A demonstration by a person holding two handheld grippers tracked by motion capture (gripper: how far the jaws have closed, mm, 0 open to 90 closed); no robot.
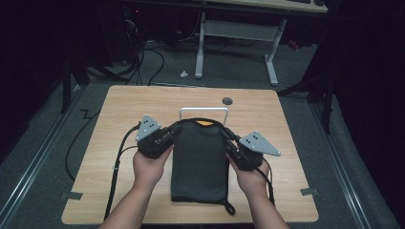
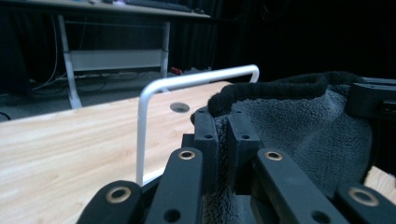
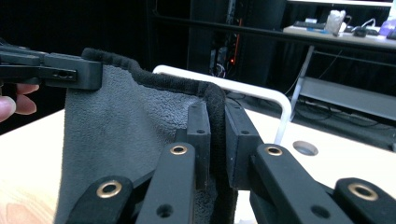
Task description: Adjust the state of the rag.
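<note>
I hold the dark grey fleece towel [image 1: 199, 160] by its top hem: left gripper [image 2: 223, 140] and right gripper [image 3: 217, 140] each clamped shut on one corner, white metal rail [image 1: 204, 110] just beyond. Best kept level and taut.

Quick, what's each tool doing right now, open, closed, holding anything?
Left tool: closed on the dark grey towel, at its top left corner.
Right tool: closed on the same towel's black edge, at the top right corner.

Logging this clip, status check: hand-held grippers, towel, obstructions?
Left hand-held gripper and right hand-held gripper both clamped on dark towel top edge. Towel held up before white rack. Nothing blocking.
</note>
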